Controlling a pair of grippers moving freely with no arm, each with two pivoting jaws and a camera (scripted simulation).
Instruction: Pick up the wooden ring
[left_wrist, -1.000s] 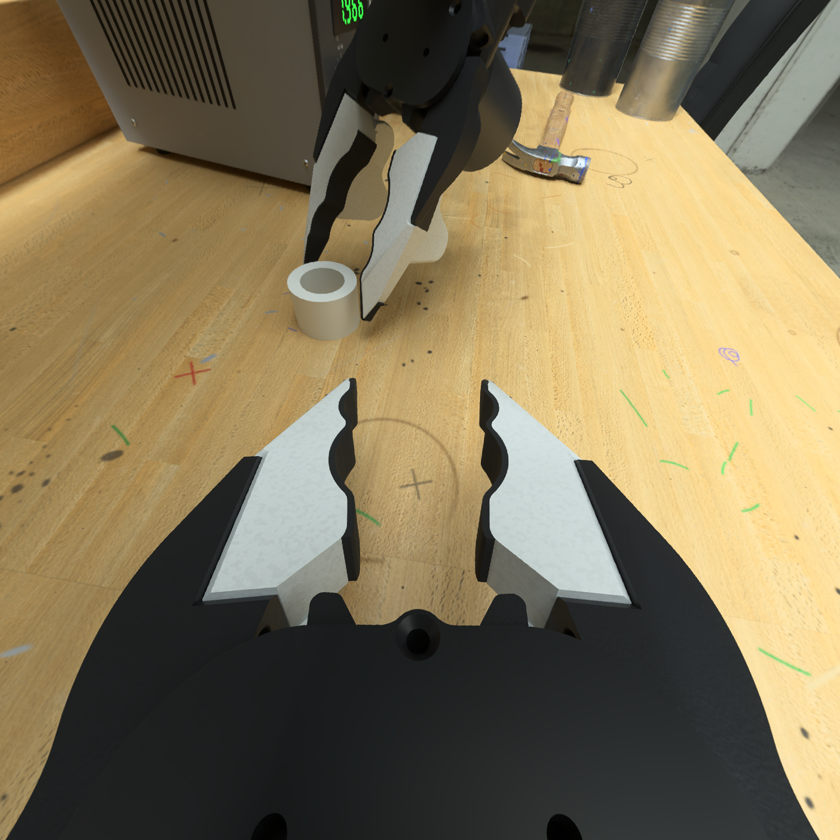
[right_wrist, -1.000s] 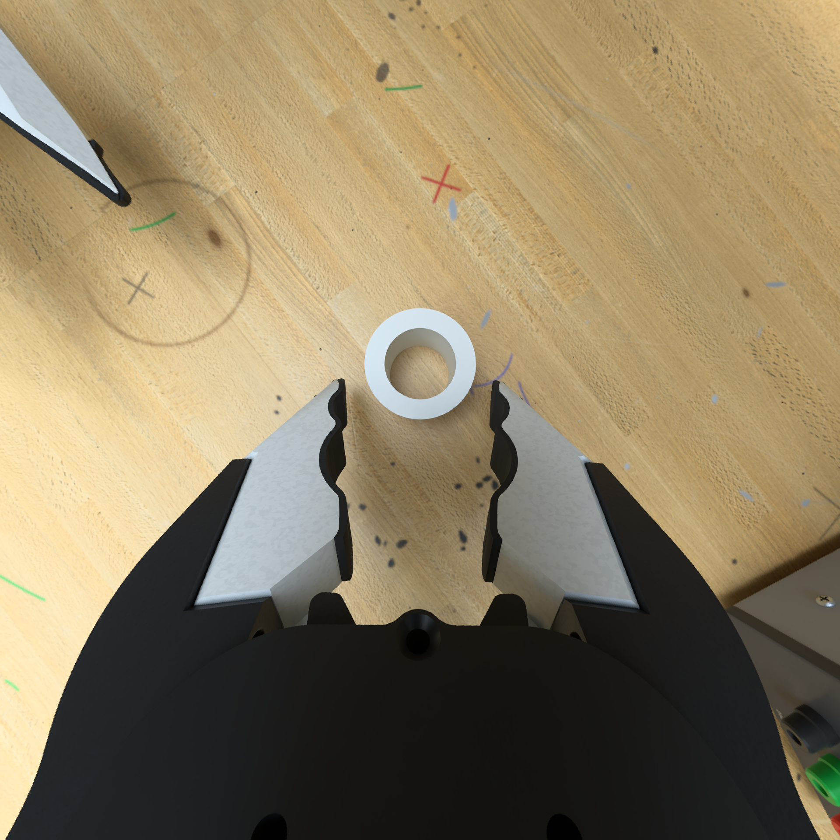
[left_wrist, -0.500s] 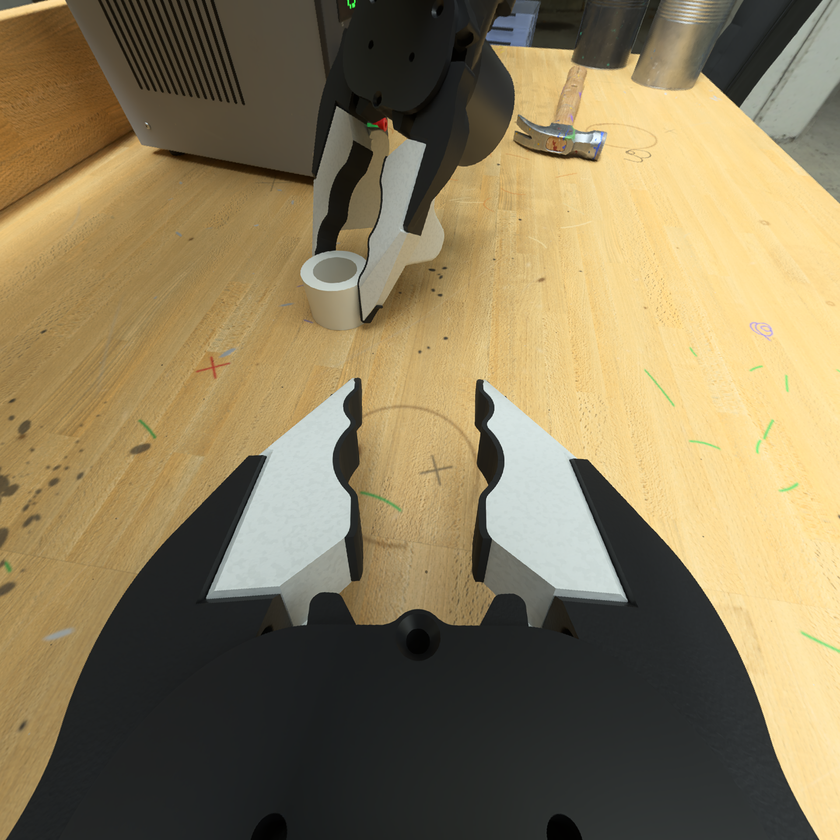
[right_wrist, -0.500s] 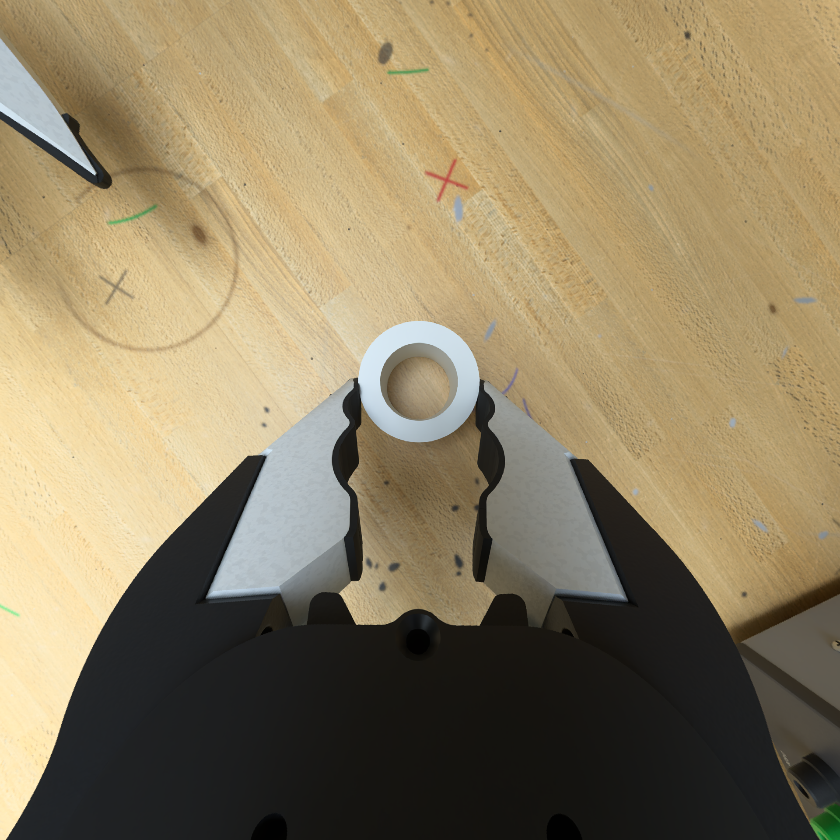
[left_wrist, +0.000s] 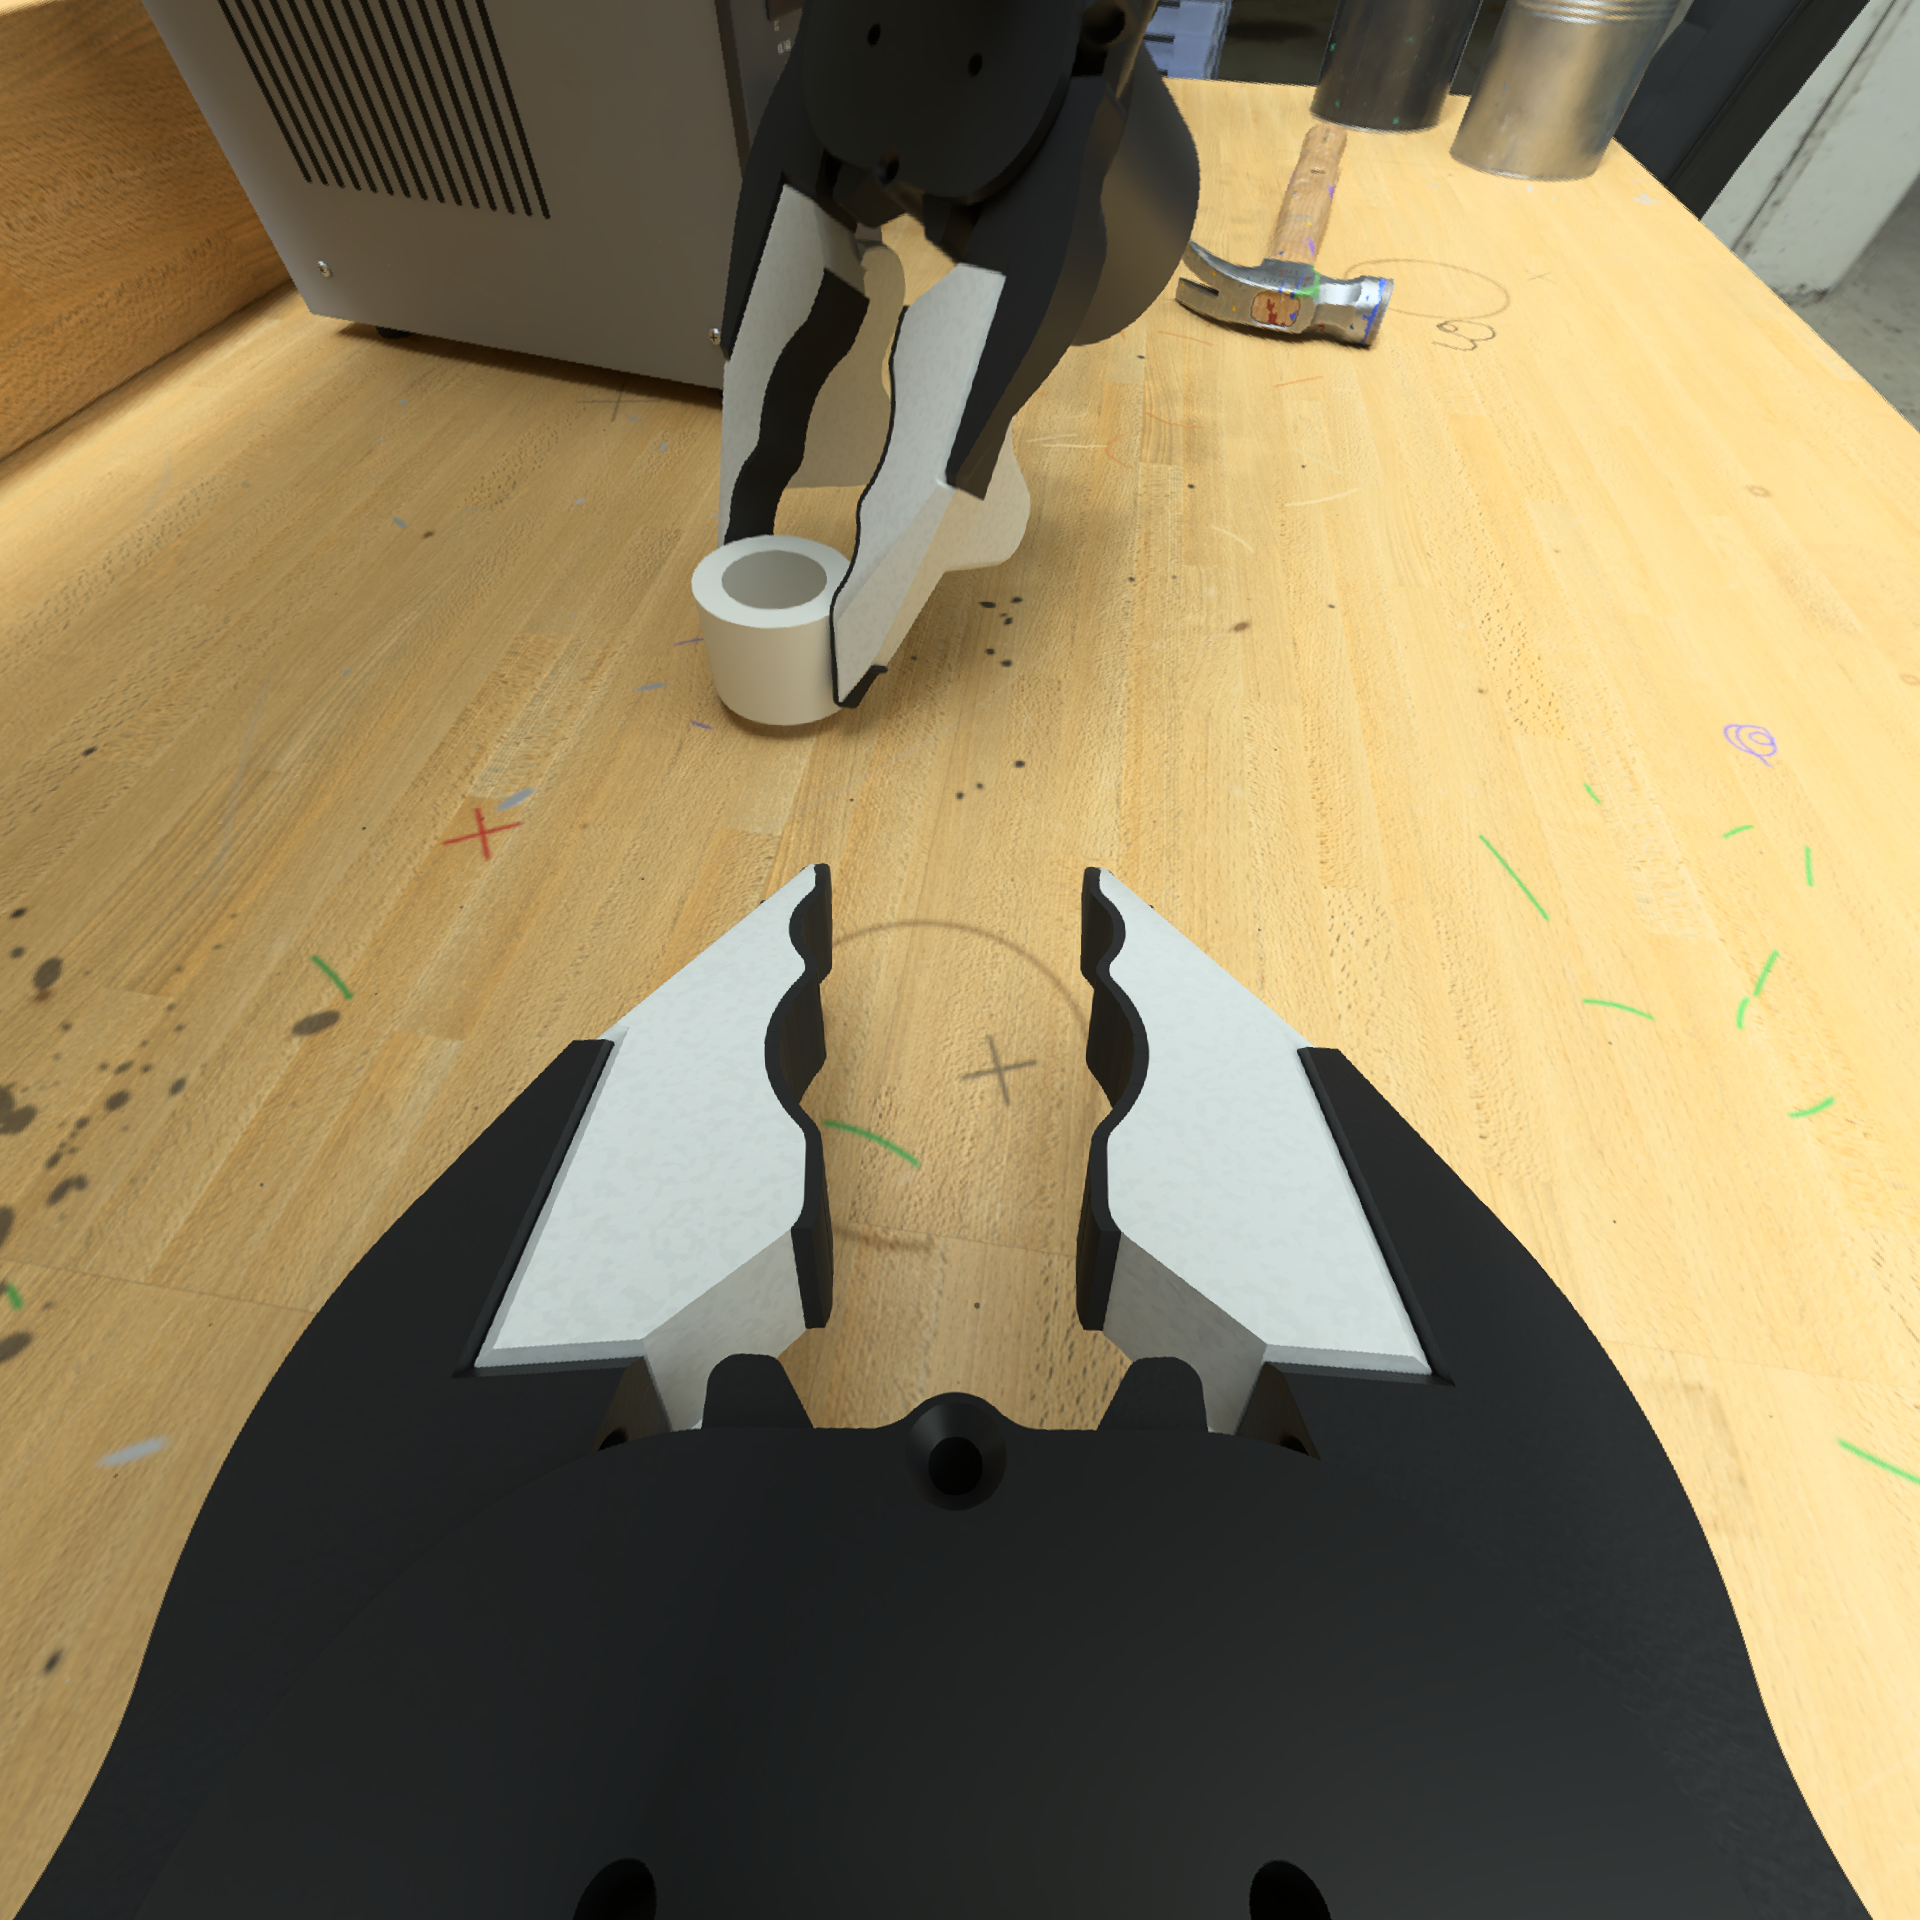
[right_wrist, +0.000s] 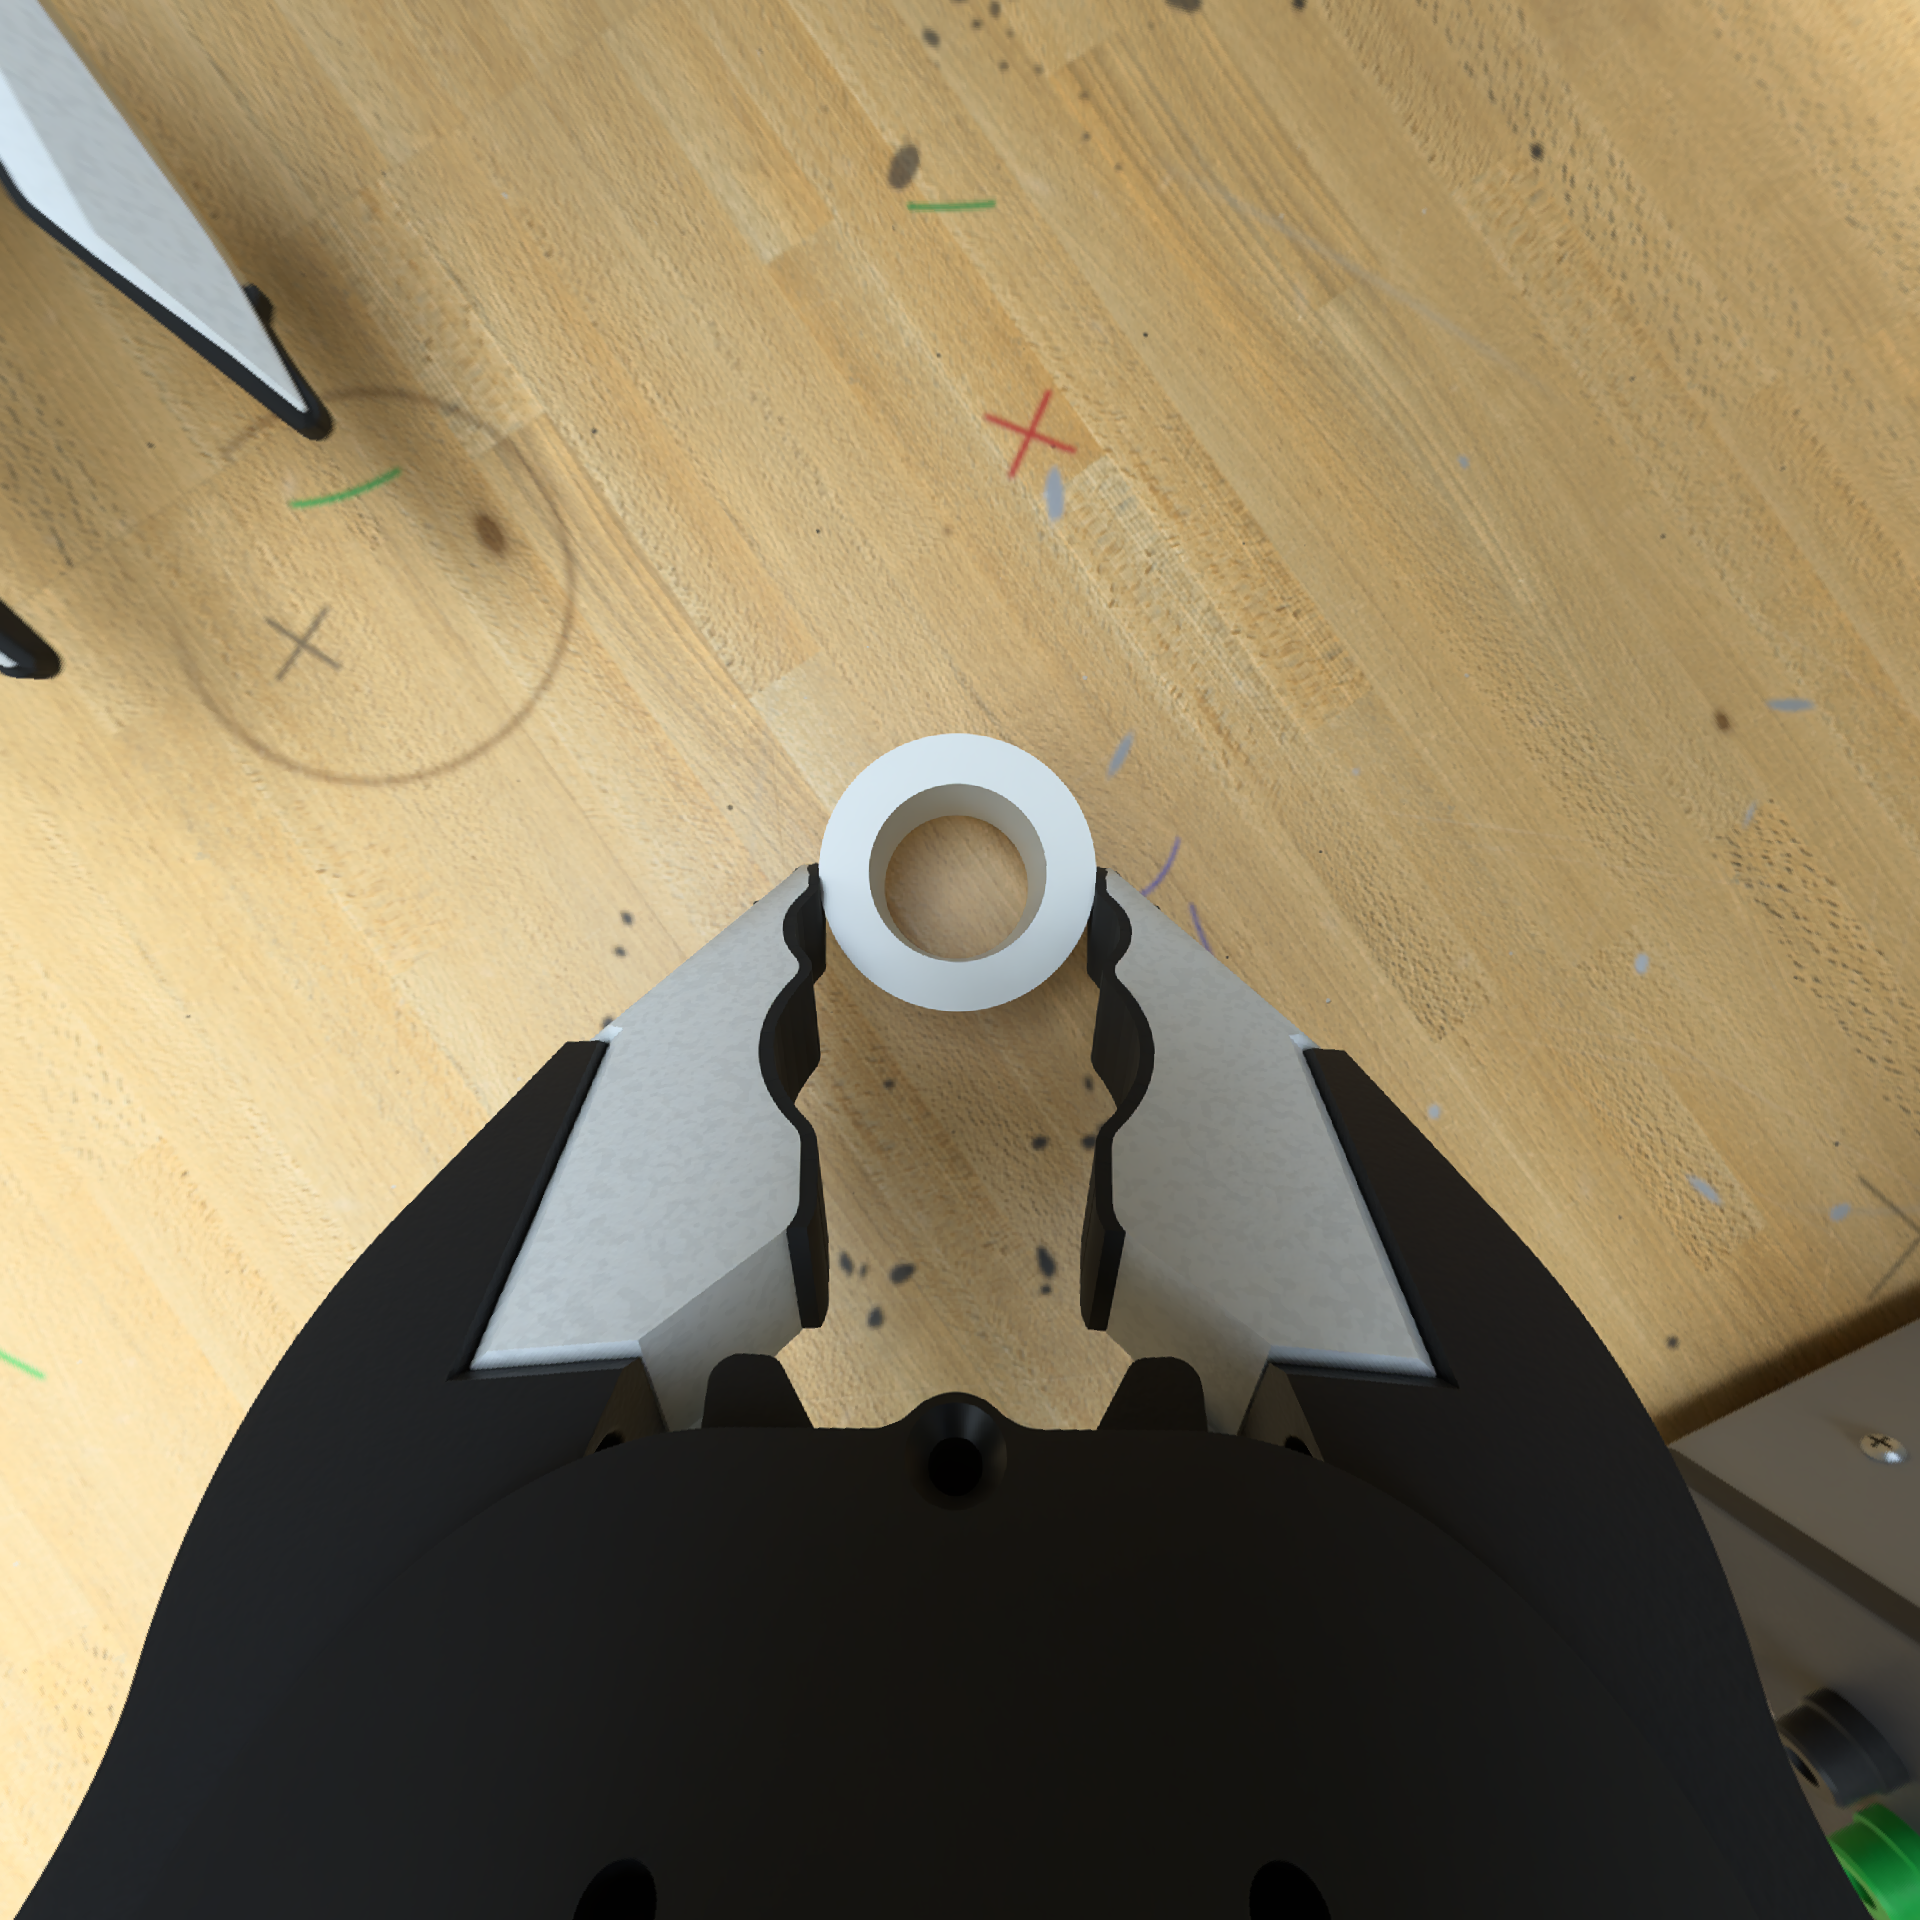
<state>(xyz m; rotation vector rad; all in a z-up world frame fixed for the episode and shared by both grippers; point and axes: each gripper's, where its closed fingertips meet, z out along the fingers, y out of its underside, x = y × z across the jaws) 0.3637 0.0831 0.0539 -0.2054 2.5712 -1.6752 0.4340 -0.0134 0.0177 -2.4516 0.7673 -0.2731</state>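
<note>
Left gripper (left_wrist: 956, 883) hangs with fingers parted and empty over the wooden tabletop (left_wrist: 1351, 727), while ahead the right gripper (left_wrist: 805, 644) points down, fingers set around an upright white ring (left_wrist: 764, 649); hammer (left_wrist: 1294, 275) lies beyond.

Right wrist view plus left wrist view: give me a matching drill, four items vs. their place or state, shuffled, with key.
Items:
1. wooden ring
2. left gripper
3. hammer
4. right gripper

States:
A. lying on the bench near two metal cans
B. open, empty, over a pencilled circle with a cross
C. standing upright on the bench, white, hole facing up
D. fingertips against both sides of the ring

Pairs: 1-C, 2-B, 3-A, 4-D
</note>
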